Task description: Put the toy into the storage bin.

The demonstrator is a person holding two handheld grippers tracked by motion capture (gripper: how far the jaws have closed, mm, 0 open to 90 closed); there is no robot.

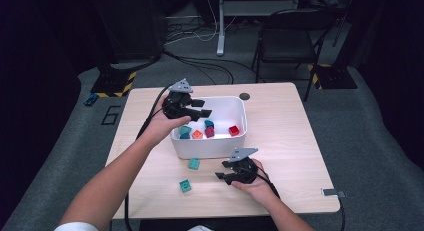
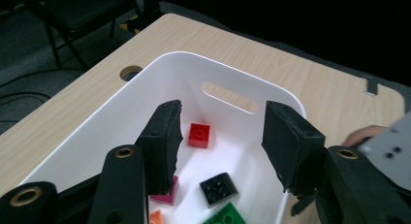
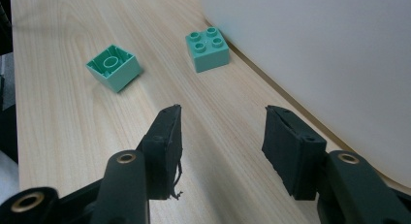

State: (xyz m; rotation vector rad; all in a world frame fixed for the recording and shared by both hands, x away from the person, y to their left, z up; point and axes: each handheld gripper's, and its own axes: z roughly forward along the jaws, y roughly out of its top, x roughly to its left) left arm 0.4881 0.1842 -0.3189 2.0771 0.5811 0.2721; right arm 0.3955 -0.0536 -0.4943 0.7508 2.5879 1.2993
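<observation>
A white bin (image 1: 210,150) stands mid-table and holds several small bricks, among them a red one (image 1: 233,130) and an orange one (image 1: 197,134). My left gripper (image 1: 202,107) hovers over the bin's left rim, open and empty. In the left gripper view its jaws (image 2: 222,136) frame the red brick (image 2: 199,135), with a black brick (image 2: 218,189) lower down. My right gripper (image 1: 221,170) rests low in front of the bin, open. Ahead of its jaws (image 3: 222,136) lie two teal bricks, one studs-up (image 3: 207,49) beside the bin wall (image 3: 315,64), one upside down (image 3: 114,67).
The wooden table (image 1: 280,141) has a round cable hole (image 1: 244,96) behind the bin and a metal clip (image 1: 333,192) at its right front edge. A dark folding chair (image 1: 290,36) and floor cables lie beyond the far edge.
</observation>
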